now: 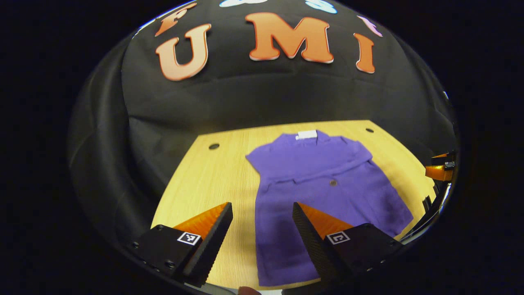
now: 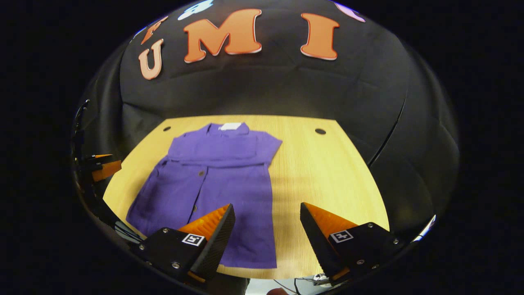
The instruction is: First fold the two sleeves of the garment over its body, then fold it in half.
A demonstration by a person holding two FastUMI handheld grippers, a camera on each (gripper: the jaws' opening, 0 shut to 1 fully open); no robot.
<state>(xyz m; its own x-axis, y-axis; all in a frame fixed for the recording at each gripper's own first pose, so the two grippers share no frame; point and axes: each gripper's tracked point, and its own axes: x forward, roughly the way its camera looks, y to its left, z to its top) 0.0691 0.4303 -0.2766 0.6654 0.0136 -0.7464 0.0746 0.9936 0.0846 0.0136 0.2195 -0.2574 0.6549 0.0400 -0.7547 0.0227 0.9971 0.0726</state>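
Purple garment (image 1: 323,192) lay flat on the wooden bench (image 1: 213,176), collar end toward the booth wall, hem toward the near edge. White tag (image 1: 307,134) showed at the collar. Both sleeves appeared already folded across the chest, forming a band over the upper body, though the fisheye bend made the layering hard to confirm. Small buttons ran down the front (image 2: 200,173).

Left tongs (image 1: 262,223) were spread wide and held nothing, above the garment's near left edge. Right tongs (image 2: 266,225) were likewise wide apart and empty, above the hem's right corner and bare bench. The other tongs' tip peeked in at the left margin of the right gripper view (image 2: 102,168).
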